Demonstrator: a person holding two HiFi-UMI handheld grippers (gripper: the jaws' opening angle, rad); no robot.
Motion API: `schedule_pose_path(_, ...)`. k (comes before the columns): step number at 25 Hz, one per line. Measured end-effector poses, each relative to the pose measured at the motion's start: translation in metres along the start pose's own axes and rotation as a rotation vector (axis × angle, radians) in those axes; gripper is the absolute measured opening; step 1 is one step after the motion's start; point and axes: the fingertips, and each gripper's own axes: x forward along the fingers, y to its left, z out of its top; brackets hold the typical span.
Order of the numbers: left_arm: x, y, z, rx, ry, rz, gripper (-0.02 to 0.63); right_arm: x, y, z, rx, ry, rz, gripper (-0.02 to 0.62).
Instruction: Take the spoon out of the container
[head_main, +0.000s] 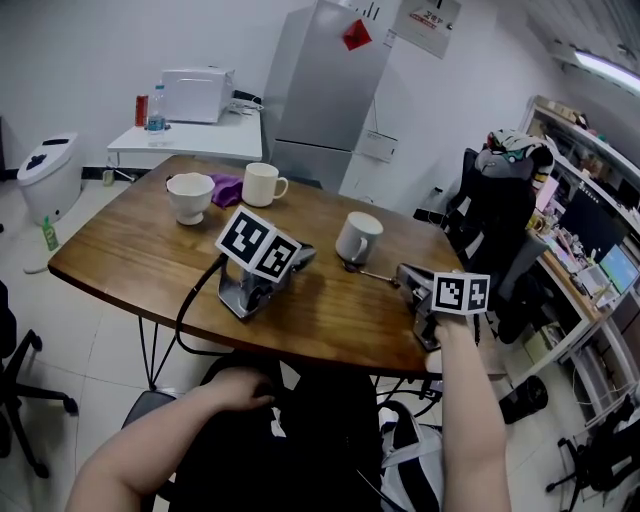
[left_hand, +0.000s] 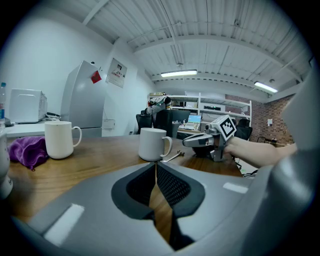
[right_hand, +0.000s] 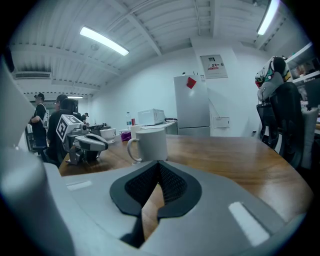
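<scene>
**White crockery on brown wood**

The table (head_main: 130, 250) is warm brown wood with darker grain. The nearest mug (head_main: 357, 238) is plain white, and the spoon (head_main: 375, 274) beside it is silvery metal. Beyond that mug, a second mug (head_main: 262, 184) and a bowl (head_main: 190, 196) are also white, with a purple cloth (head_main: 227, 188) between them. Farther behind the mug, a silver-grey refrigerator (head_main: 325, 90) bears a red diamond sticker (head_main: 356, 35). The left gripper (head_main: 300, 255) and right gripper (head_main: 403, 272) are grey, with black meshed pads (left_hand: 172, 187) and cubes (head_main: 258, 246) patterned in black-and-white squares.
</scene>
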Motion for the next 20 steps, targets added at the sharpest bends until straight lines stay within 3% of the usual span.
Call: schedule_pose_path(20,-0.005,0.001,0.007,0.011,-0.010,0.004,0.011,0.001,0.004,0.009,-0.010,-0.014,0.015,0.002)
